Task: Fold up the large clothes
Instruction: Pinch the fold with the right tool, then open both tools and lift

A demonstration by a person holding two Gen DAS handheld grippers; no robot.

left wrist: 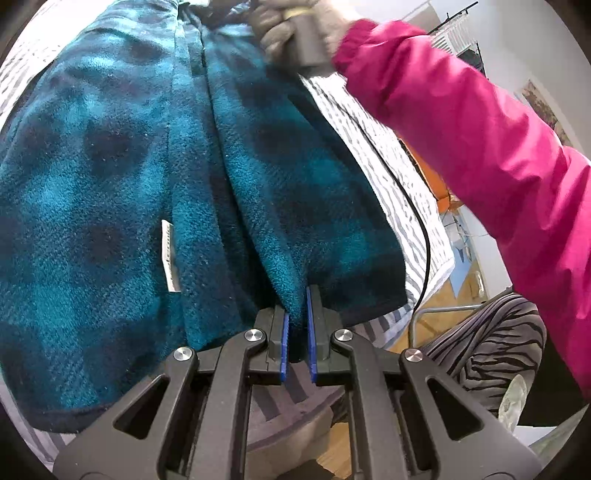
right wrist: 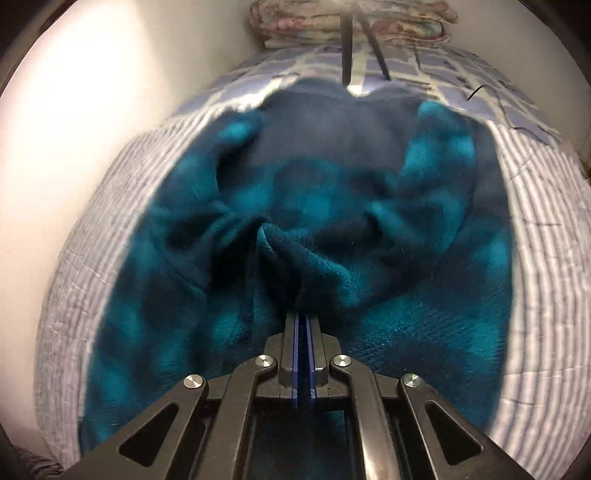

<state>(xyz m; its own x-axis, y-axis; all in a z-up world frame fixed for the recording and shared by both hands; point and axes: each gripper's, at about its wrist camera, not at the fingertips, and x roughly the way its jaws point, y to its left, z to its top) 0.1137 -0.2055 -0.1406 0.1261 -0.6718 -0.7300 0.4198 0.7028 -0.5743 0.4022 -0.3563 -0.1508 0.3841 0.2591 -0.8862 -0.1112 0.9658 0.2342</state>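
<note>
Fleece garment (left wrist: 110, 166), teal with dark checks, lies spread on a bed whose striped quilt (left wrist: 373, 147) shows along its edges. In the left wrist view the left gripper (left wrist: 298, 314) has its jaws clamped on a folded edge of the fleece: the cloth runs down between the blue pads (left wrist: 285, 328) and bunches into a ridge just ahead of them. Left of those jaws a small white label (left wrist: 170, 254) sits on the fabric. Ahead and to the right, a hand (left wrist: 291, 29) in a pale glove grips a grey handle, with a bright pink sleeve (left wrist: 480, 155) reaching back toward the camera. A black cable (left wrist: 421, 221) trails over the quilt to the right of the jaws.

In the right wrist view the right gripper (right wrist: 303, 321) has its jaws drawn together, pinching a gathered fold of the same fleece (right wrist: 332, 258) at their tips; the cloth puckers into creases directly ahead of them. Beyond the garment, far ahead of the jaws, a folded floral blanket (right wrist: 351, 22) rests at the head of the bed. The view is blurred.
</note>
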